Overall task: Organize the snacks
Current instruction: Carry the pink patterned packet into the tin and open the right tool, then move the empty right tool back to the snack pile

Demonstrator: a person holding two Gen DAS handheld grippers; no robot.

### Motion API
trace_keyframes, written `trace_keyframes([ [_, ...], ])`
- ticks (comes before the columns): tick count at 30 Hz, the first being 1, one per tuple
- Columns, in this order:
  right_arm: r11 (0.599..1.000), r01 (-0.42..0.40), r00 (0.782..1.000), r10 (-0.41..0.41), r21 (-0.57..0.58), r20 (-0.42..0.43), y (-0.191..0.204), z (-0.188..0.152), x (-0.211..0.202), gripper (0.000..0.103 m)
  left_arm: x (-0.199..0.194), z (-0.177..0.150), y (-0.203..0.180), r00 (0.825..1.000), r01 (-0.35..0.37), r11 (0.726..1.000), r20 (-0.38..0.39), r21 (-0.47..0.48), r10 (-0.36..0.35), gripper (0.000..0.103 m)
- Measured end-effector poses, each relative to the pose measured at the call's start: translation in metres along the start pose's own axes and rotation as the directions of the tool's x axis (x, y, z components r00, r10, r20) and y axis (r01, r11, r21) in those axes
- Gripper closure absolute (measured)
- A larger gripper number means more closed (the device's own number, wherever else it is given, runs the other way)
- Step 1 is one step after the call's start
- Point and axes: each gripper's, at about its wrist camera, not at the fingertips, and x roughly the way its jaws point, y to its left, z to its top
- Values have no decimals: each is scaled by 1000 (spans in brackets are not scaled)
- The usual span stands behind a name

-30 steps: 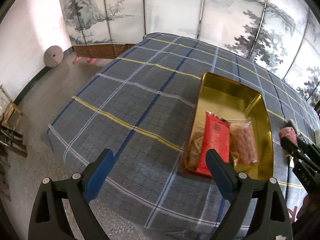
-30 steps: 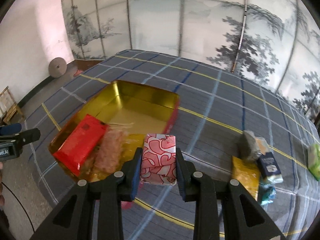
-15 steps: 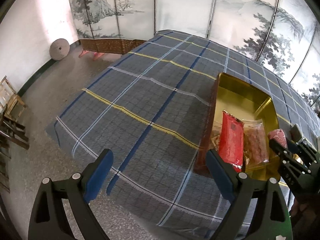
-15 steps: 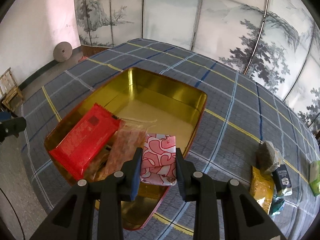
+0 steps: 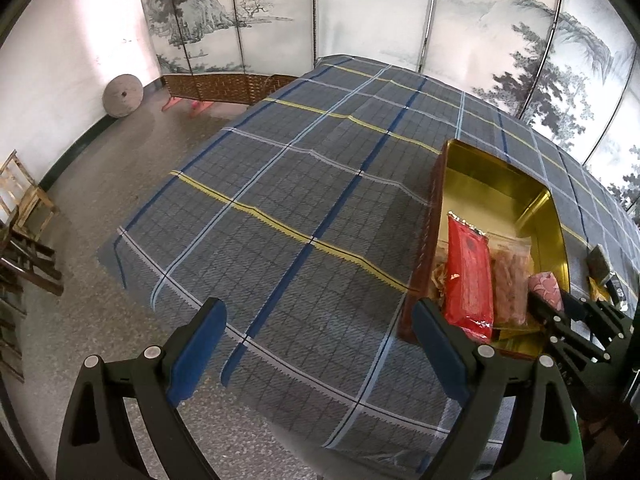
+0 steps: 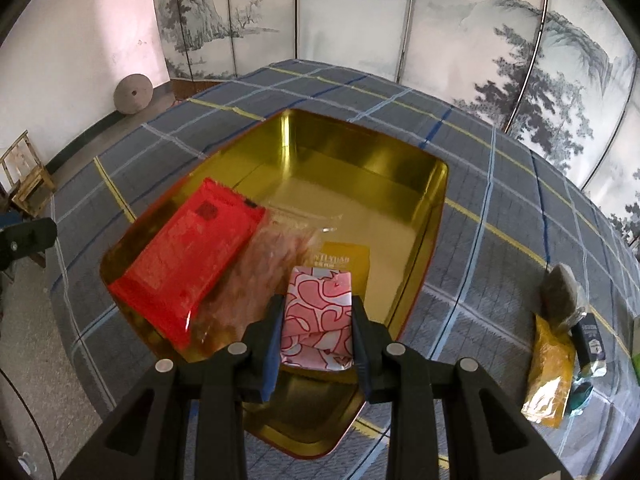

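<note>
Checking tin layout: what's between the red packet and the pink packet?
Right wrist view: a clear packet of pinkish snacks lies between red packet and pink packet.

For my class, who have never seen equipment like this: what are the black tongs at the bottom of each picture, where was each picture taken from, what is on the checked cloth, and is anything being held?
There is no robot here. A person holds a hand-operated two-finger gripper in each hand, and a wide-angle camera on each one looks forward along its fingers.

The left camera's view shows the left gripper with its blue-padded fingers spread wide, holding nothing. The right camera's view shows the right gripper clamped on a pink and white patterned packet, held over the near end of a gold tin.

The tin sits on a table under a checked cloth. Inside it lie a red packet and a clear bag of pinkish snacks. More snacks wait on the cloth to the right, including a yellow pouch.
</note>
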Motion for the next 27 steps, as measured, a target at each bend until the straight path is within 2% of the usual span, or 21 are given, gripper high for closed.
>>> trace_keyframes([
  [11,1000,-19,1000,19,6,3,-4,-2,-3,70,-2,0,-8,1000,1,1000,-1,17,-1,11],
  [13,1000,-24,1000,24,2,17,-5,0,-7,67,-3,0,-11,1000,2,1000,0,23,-1,11],
  [15,1000,-18,999,18,-5,42,-4,2,-14,54,-4,1,-15,1000,3,1000,0,31,-3,11],
  [23,999,-33,994,31,21,103,-19,7,-38,54,-11,2,-37,1000,27,998,14,64,-28,11],
  [27,998,-3,993,-4,64,118,-42,4,-47,54,-14,4,-53,999,41,995,20,94,-43,11],
])
